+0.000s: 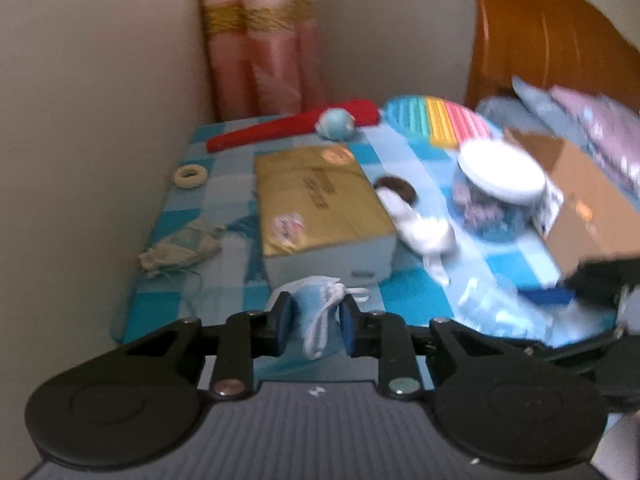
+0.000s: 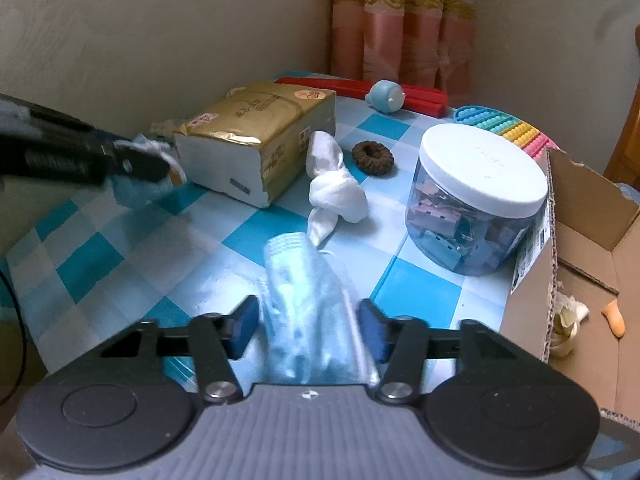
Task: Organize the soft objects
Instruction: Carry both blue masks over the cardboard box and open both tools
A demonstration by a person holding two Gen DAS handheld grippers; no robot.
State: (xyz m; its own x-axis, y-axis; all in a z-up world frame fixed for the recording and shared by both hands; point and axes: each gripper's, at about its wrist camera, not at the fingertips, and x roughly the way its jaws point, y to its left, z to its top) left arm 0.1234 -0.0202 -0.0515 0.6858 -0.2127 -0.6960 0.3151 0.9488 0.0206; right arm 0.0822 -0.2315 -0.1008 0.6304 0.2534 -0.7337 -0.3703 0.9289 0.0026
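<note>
The tabletop (image 2: 132, 240) is covered by a blue-and-white checked cloth and is set into a corner beside pink curtains (image 2: 404, 24). An open cardboard box (image 2: 580, 216) is seen at its right edge, with a clear jar (image 2: 476, 200) under a white lid just beside it. A gold-wrapped pack of tissues (image 2: 256, 140) is laid near the wall, and a red bat-shaped toy (image 2: 360, 88) with a small blue ball-like toy (image 2: 386, 96) resting against it is seen behind the pack. A knotted white cloth (image 2: 334, 188) and a brown hair scrunchie (image 2: 373, 153) are lying between the pack and the jar. A clear plastic packet of pale blue items (image 2: 308, 304) is enclosed by the right tongs (image 2: 308, 320), whose pads are seen at its sides; whether they press on it cannot be told. A small blue-and-white sock (image 1: 316, 312) is clamped in the left tongs (image 1: 316, 322), just in front of the tissue pack.
</note>
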